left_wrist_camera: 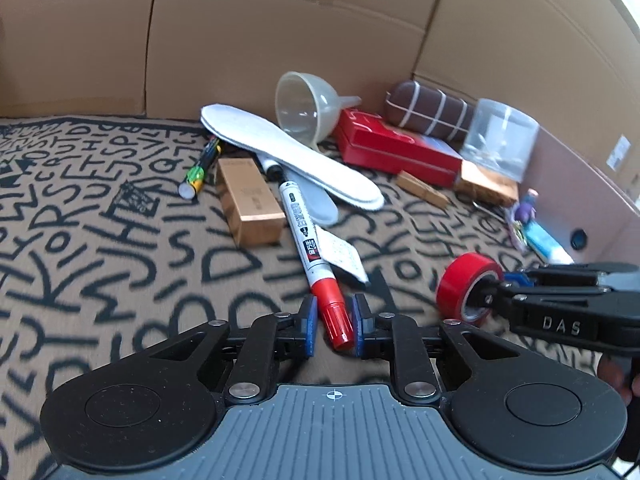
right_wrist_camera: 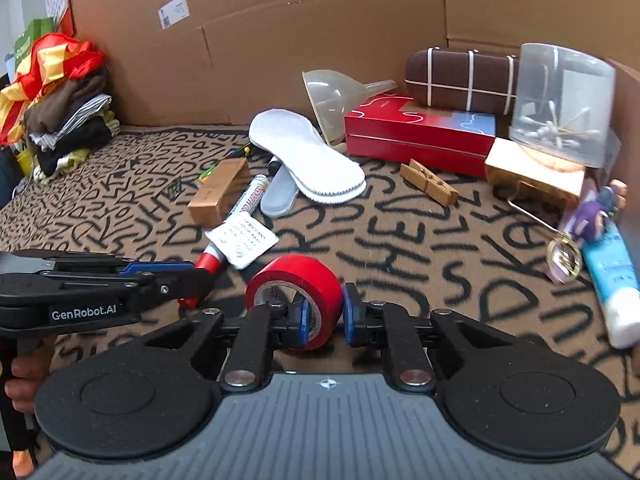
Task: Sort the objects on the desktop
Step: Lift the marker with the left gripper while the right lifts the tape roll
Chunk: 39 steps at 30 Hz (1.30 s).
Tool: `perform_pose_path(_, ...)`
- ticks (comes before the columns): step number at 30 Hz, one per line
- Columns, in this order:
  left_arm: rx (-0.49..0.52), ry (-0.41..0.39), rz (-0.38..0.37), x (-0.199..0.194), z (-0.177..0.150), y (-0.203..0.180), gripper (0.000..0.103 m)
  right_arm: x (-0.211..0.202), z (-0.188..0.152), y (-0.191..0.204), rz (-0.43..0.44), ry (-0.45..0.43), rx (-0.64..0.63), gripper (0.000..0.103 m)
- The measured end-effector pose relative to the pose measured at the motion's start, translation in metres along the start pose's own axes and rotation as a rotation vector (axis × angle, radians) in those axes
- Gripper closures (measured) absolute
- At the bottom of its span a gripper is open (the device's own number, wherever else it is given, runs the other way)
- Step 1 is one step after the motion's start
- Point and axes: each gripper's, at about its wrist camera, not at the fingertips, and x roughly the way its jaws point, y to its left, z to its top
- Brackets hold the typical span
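Observation:
A white marker with a red cap (left_wrist_camera: 310,254) lies on the patterned cloth. My left gripper (left_wrist_camera: 334,326) has its fingers on either side of the red cap, with small gaps showing. In the right wrist view the left gripper (right_wrist_camera: 188,276) reaches in from the left to the marker (right_wrist_camera: 210,258). My right gripper (right_wrist_camera: 324,314) is shut on a red tape roll (right_wrist_camera: 298,294), one finger inside the core. The roll also shows in the left wrist view (left_wrist_camera: 466,286), held by the right gripper (left_wrist_camera: 490,286).
On the cloth lie a white insole (right_wrist_camera: 306,156), a funnel (right_wrist_camera: 336,96), a red box (right_wrist_camera: 416,134), a brown case (right_wrist_camera: 460,80), a clear tub (right_wrist_camera: 560,108), a wooden clip (right_wrist_camera: 428,182), a gold box (left_wrist_camera: 250,202), a tube (right_wrist_camera: 612,284). Cardboard walls (right_wrist_camera: 320,20) surround it.

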Motion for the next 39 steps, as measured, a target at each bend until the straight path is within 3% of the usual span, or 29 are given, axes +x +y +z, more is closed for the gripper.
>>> perform_pose_path(11, 0.042, 0.047, -0.042, -0.035, -0.031, -0.024, 0.093, -0.046, -0.029, -0.009, -0.006, 0.039, 0.009, 0.083)
perform_pose_path(14, 0.036, 0.042, -0.028, -0.033, -0.030, -0.027, 0.084, -0.051, -0.031, -0.010, -0.024, 0.031, 0.008, 0.083)
perform_pose_path(15, 0.037, 0.040, -0.024, -0.031, -0.030, -0.029, 0.072, -0.052, -0.031, -0.010, -0.029, 0.025, 0.010, 0.082)
perform_pose_path(16, 0.040, 0.037, -0.019, -0.030, -0.029, -0.030, 0.069, -0.053, -0.031, -0.011, -0.029, 0.020, 0.012, 0.081)
perform_pose_path(20, 0.059, 0.030, -0.002, -0.026, -0.026, -0.037, 0.067, -0.056, -0.030, -0.012, -0.021, 0.008, 0.017, 0.074)
perform_pose_path(25, 0.058, 0.025, -0.001, -0.021, -0.022, -0.039, 0.059, -0.062, -0.028, -0.014, -0.037, -0.020, 0.015, 0.058)
perform_pose_path(33, 0.060, 0.026, -0.001, -0.013, -0.018, -0.041, 0.056, -0.062, -0.026, -0.017, -0.048, -0.024, 0.007, 0.058)
perform_pose_path(39, 0.065, 0.025, -0.001, -0.007, -0.015, -0.042, 0.055, -0.052, -0.029, -0.014, -0.034, -0.004, 0.007, 0.066)
